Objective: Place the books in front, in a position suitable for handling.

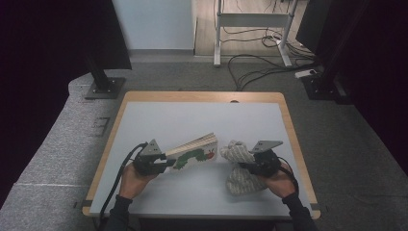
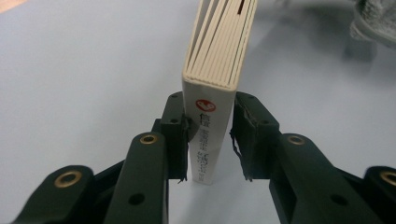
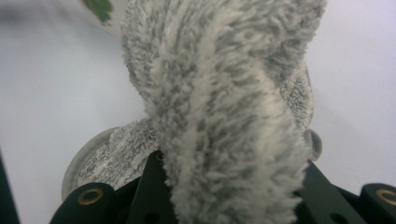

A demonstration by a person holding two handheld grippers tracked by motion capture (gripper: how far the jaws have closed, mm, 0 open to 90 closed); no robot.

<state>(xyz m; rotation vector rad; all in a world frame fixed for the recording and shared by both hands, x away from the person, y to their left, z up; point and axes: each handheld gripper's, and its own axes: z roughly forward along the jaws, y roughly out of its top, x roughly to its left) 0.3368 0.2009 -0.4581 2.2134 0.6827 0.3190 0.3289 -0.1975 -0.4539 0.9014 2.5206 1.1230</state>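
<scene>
Left tongs (image 2: 210, 140) pinch book (image 2: 212, 112) by its spine; it could pivot and drop. Right tongs (image 3: 224, 186) pinch fuzzy slipper (image 3: 219, 107); pile may slip.

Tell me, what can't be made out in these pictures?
- Right claw view: the fluffy slipper covers both jaws' tips.
- Left claw view: the book stands edge-on, cover hidden; spine text blurred.
- High view: the book's cover lettering is too small.

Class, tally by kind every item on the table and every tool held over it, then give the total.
Board book: 1
Fluffy grey slipper: 1
Handheld grippers: 2 (left gripper, right gripper)
Total: 4
</scene>
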